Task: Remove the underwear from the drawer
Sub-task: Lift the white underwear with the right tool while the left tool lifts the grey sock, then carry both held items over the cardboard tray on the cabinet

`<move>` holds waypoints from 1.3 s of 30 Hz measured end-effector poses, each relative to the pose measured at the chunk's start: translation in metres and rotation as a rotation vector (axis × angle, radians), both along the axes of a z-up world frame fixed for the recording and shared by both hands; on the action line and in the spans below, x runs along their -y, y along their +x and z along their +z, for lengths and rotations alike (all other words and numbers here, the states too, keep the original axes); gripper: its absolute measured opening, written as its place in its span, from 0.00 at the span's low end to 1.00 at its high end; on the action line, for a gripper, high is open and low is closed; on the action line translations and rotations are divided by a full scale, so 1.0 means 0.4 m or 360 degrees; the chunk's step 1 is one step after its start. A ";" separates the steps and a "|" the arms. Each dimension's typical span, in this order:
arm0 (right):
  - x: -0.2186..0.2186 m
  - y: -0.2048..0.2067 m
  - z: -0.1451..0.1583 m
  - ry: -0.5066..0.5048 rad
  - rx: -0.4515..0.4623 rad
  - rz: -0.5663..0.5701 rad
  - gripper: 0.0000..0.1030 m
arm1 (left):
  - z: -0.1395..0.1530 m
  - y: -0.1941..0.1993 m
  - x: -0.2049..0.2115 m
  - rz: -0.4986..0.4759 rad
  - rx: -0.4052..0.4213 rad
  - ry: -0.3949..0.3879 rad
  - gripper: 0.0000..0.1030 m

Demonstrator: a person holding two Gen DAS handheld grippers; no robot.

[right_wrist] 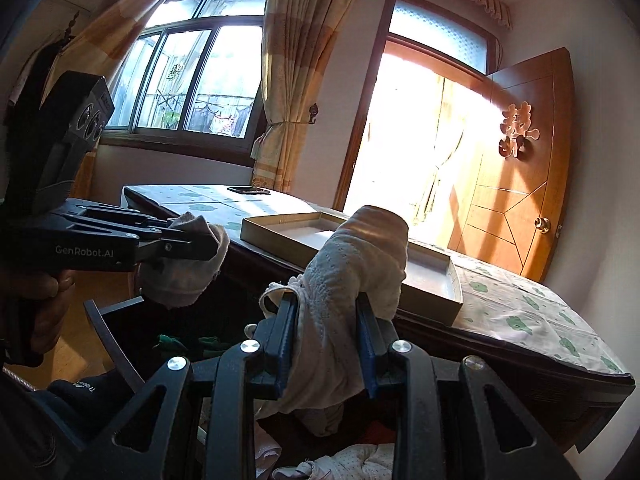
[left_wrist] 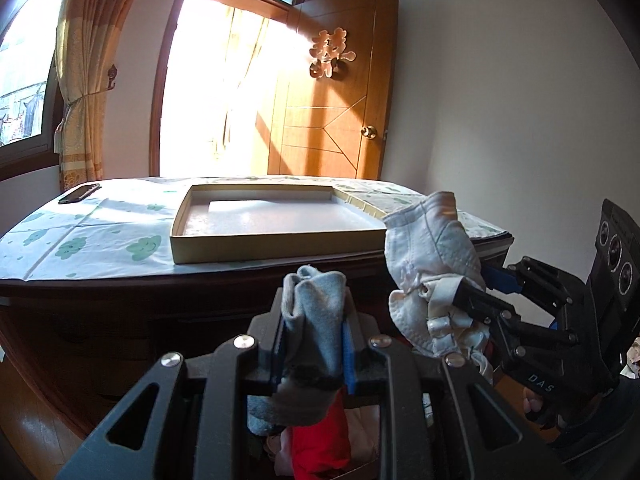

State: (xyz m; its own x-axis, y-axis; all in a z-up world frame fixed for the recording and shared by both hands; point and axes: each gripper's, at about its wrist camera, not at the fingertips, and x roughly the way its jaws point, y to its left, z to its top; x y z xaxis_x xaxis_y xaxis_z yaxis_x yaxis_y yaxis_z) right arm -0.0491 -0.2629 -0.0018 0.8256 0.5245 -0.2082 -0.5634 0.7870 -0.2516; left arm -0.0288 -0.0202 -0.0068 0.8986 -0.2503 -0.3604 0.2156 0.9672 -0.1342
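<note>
My left gripper (left_wrist: 314, 320) is shut on a grey piece of underwear (left_wrist: 316, 312) and holds it up in front of the dresser. It also shows in the right wrist view (right_wrist: 192, 244), where the grey piece (right_wrist: 188, 268) hangs from it. My right gripper (right_wrist: 326, 320) is shut on a white piece of underwear (right_wrist: 352, 264), lifted above the open drawer (right_wrist: 120, 344). In the left wrist view the right gripper (left_wrist: 468, 300) holds the white piece (left_wrist: 432, 256) at the right. More clothes lie in the drawer below, red (left_wrist: 320, 444) and white (right_wrist: 360, 460).
A shallow cardboard box (left_wrist: 276, 246) sits on the dresser top, which is covered by a cloud-print cloth (left_wrist: 100, 240). A phone (left_wrist: 80, 193) lies at its far left corner. Behind are a wooden door (left_wrist: 336, 92), a bright doorway and a curtained window (right_wrist: 180, 80).
</note>
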 end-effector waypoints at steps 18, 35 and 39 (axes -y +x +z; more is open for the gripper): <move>-0.007 0.036 0.044 -0.0029 0.0050 0.0031 0.30 | 0.035 0.066 -0.012 -0.0021 -0.0034 -0.0043 0.20; -0.002 0.136 0.113 -0.0110 0.0116 0.0014 0.29 | 0.112 0.198 -0.024 -0.0039 -0.0041 -0.0023 0.20; -0.003 0.170 0.132 -0.0132 0.0123 0.0004 0.29 | 0.121 0.241 -0.035 -0.0043 -0.0063 -0.0033 0.20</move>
State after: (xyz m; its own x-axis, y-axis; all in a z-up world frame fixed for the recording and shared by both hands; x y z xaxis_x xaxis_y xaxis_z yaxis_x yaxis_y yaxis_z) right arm 0.0188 -0.2615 0.0509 0.8395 0.5104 -0.1865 -0.5418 0.7601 -0.3588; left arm 0.0675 -0.0063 0.0415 0.8765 -0.2821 -0.3901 0.2357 0.9580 -0.1632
